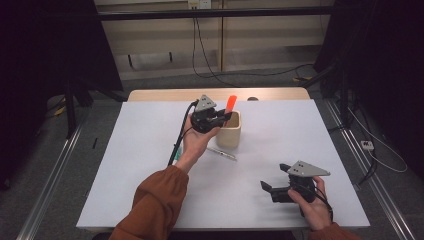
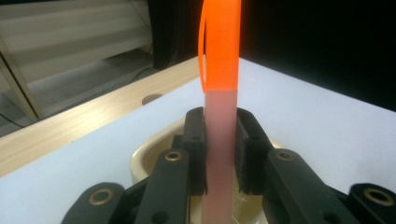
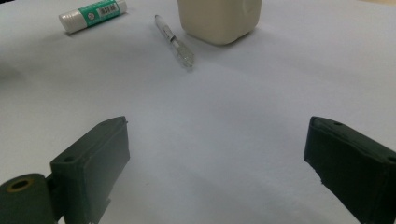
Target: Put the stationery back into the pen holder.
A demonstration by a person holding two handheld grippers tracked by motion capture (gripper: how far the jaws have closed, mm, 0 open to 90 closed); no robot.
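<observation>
white table [image 3: 243,93], clear pen [image 3: 175,41], glue stick [image 3: 92,15]

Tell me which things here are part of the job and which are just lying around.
In the job:
orange-capped marker, clamped in the left gripper
cream holder cup beneath it

Lying about:
clear pen
glue stick
open right gripper, idle

Orange-capped marker [image 2: 219,121] — upright, apparently over the cream cup [image 1: 230,131].

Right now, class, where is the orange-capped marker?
In the high view the orange-capped marker stands upright, clamped in the left gripper directly over the cream pen holder, toward the table's far edge.
</observation>
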